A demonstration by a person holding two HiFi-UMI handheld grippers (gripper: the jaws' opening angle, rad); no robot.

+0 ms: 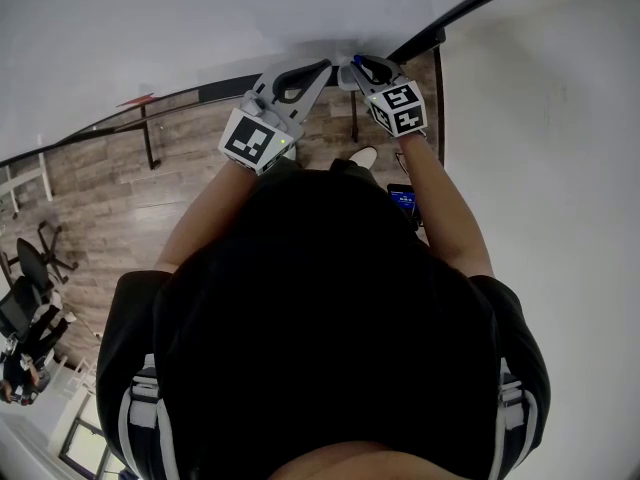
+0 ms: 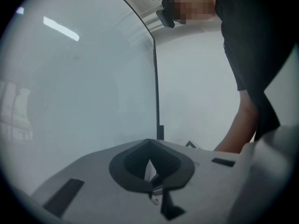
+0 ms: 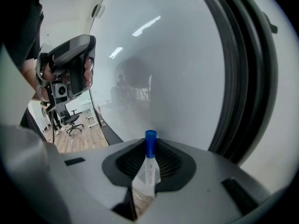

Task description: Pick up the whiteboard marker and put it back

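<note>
A whiteboard marker (image 3: 149, 164) with a white barrel and a blue cap (image 3: 150, 143) stands upright between the jaws of my right gripper (image 3: 148, 147), which is shut on it. Its blue tip (image 1: 357, 61) shows at the right gripper (image 1: 366, 69) in the head view, held up close to the whiteboard (image 1: 200, 18). My left gripper (image 1: 322, 67) is raised beside it, jaws meeting with nothing between them (image 2: 149, 143). From the right gripper view, the left gripper (image 3: 70, 66) shows at the upper left, held in a hand.
The whiteboard (image 3: 177, 69) has a thick black frame (image 3: 247, 78) on its right; its edge (image 2: 155, 78) also crosses the left gripper view. Below lie a wooden floor (image 1: 120, 198), the board's stand leg (image 1: 148, 140) and office chairs (image 1: 35, 258) at far left.
</note>
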